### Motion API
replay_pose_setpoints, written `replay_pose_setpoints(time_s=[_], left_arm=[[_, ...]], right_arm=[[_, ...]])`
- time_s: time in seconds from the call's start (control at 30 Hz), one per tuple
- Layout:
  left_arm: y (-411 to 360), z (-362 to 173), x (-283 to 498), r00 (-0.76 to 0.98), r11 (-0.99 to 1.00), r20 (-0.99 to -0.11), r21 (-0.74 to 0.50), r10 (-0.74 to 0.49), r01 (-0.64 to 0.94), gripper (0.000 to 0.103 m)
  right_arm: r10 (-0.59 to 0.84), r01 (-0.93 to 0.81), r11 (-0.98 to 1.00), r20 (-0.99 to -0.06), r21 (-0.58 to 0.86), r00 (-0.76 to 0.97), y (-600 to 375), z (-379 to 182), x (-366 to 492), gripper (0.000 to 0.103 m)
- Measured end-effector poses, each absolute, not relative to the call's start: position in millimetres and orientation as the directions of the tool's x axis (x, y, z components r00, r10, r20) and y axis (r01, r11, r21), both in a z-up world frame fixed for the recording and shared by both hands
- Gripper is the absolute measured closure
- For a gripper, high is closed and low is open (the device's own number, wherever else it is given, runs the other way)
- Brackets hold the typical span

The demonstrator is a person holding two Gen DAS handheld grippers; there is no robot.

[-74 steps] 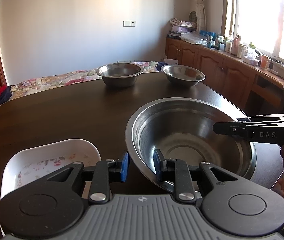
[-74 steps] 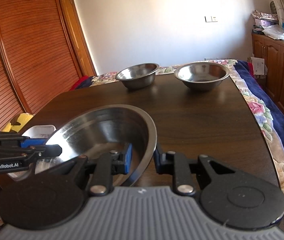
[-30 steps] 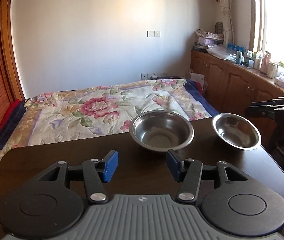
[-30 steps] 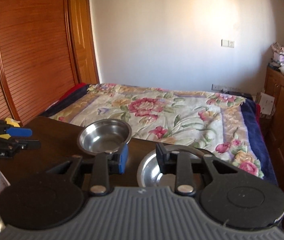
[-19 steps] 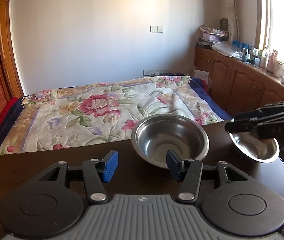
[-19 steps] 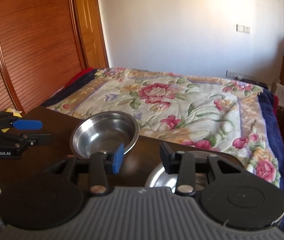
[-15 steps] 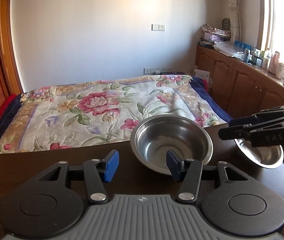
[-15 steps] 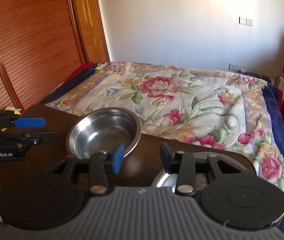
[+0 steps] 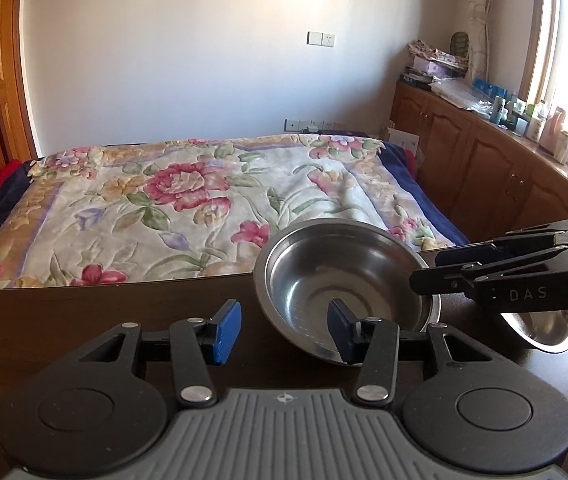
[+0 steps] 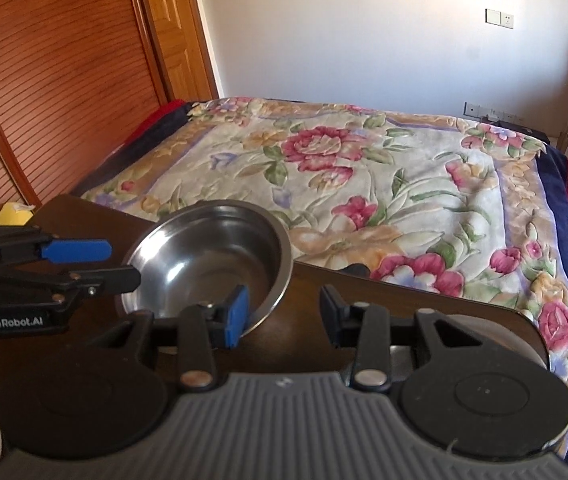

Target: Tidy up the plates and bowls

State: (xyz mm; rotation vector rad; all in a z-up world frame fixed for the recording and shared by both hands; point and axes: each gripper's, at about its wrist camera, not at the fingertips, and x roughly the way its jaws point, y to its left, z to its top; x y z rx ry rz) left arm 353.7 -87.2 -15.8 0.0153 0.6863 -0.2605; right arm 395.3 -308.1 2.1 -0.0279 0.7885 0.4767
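Steel bowl [image 9: 344, 284] sits upright at the far edge of the dark wooden table [image 9: 83, 320], bed with the floral quilt [image 9: 171, 196] just behind it. A 2nd steel bowl [image 9: 540, 330] sits to its right, mostly hidden behind the right gripper in the left wrist view; in the right wrist view only a sliver of its rim [image 10: 496, 334] shows under that gripper's body. Left gripper [image 9: 284, 332]: jaws closing but pads apart, nothing pinched. Its right pad [image 9: 342, 332] overlaps the near rim of the bowl in the picture, its left pad [image 9: 225, 330] stands over bare table left of the bowl, so the rim is not between them; I can't tell whether the right pad touches metal. Right gripper [image 10: 284, 314]: fingers apart, empty, only table between them; its left pad [image 10: 237, 314] overlaps the right-hand near rim of the same bowl, contact unclear. Key relation: the bowl lies ahead and to the right of the left gripper's centre line, ahead and to the left of the right gripper's. It's round, so no long axis to line up with, only the rim wall. My read: left is closer to a rim pinch, needs a small shift right so 1 pad goes inside the wall and 1 outside. The 2 grippers crowd the same bowl from opposite sides, so there's a clash risk if both commit. Right looks better placed for bowl 2. Thin flared rim, slick steel: likely to tip or slide toward the table edge if nudged before the pinch.
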Motion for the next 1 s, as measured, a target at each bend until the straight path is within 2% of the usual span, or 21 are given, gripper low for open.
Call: replay_pose_setpoints(time_s=[0.13, 0.17, 0.23, 0.27, 0.33, 0.4, 1.0], left_arm=[[-86.4, -20.8, 358.1, 0.730, 0.967, -0.641, -0.082, -0.236, 0.241, 0.060], [-86.3, -22.3, 358.5, 0.726, 0.967, -0.646, -0.082, -0.236, 0.241, 0.065], [-85.3, -23.9, 358.9, 0.721, 0.966, -0.650, -0.089, -0.241, 0.243, 0.067], [-84.7, -24.3, 359.3, 0.716, 0.965, -0.653, -0.096, -0.246, 0.244, 0.074], [-84.1, -24.0, 359.2, 0.708, 0.965, -0.662, -0.105, -0.248, 0.240, 0.076], [-85.9, -22.1, 356.3, 0.705, 0.965, -0.666, -0.099, -0.245, 0.242, 0.078], [-91.1, 41.2, 303.5, 0.759, 0.946, -0.574, -0.094, -0.306, 0.310, 0.078]], right_arm=[[0.414, -0.430, 0.887, -0.699, 0.166, 0.584, -304.8, -0.8, 398.7, 0.062], [0.419, -0.433, 0.885, -0.701, 0.172, 0.577, -303.8, -1.2, 399.2, 0.062], [0.429, -0.440, 0.879, -0.704, 0.182, 0.566, -302.8, -1.7, 399.6, 0.065], [0.434, -0.443, 0.877, -0.705, 0.187, 0.561, -302.1, -1.8, 399.3, 0.066], [0.454, -0.453, 0.867, -0.708, 0.210, 0.541, -302.0, -1.9, 399.0, 0.077], [0.450, -0.450, 0.868, -0.714, 0.209, 0.537, -301.4, -1.0, 397.1, 0.078], [0.451, -0.433, 0.878, -0.654, 0.203, 0.608, -319.2, 51.7, 355.1, 0.080]])
